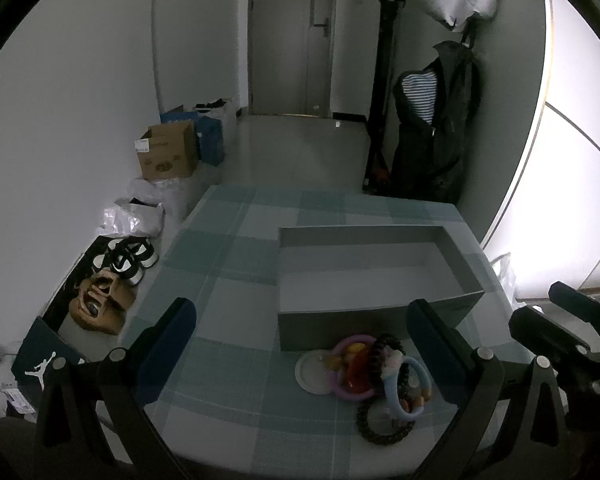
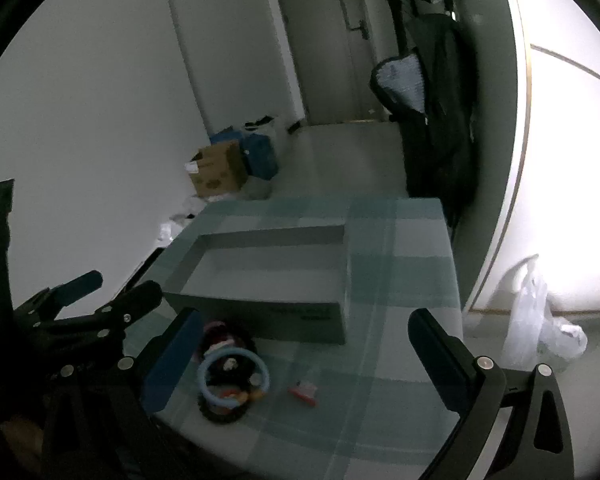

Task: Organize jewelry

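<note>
A heap of bracelets (image 1: 380, 380) lies on the checked tablecloth just in front of an open grey box (image 1: 376, 276): a pink ring, a light blue ring, dark beaded loops and a white disc (image 1: 312, 372). My left gripper (image 1: 300, 344) hovers above the cloth, open, with the heap near its right finger. In the right wrist view the same heap (image 2: 232, 376) lies beside the left finger of my right gripper (image 2: 300, 356), which is open and holds nothing. A small red item (image 2: 304, 392) lies between its fingers on the cloth. The grey box (image 2: 268, 280) stands behind.
The table's far edge (image 1: 332, 196) drops to a tiled floor. Shoes (image 1: 116, 280) and cardboard boxes (image 1: 168, 156) line the left wall. Coats (image 1: 440, 128) hang at the right, and a plastic bag (image 2: 540, 320) sits on the floor right of the table.
</note>
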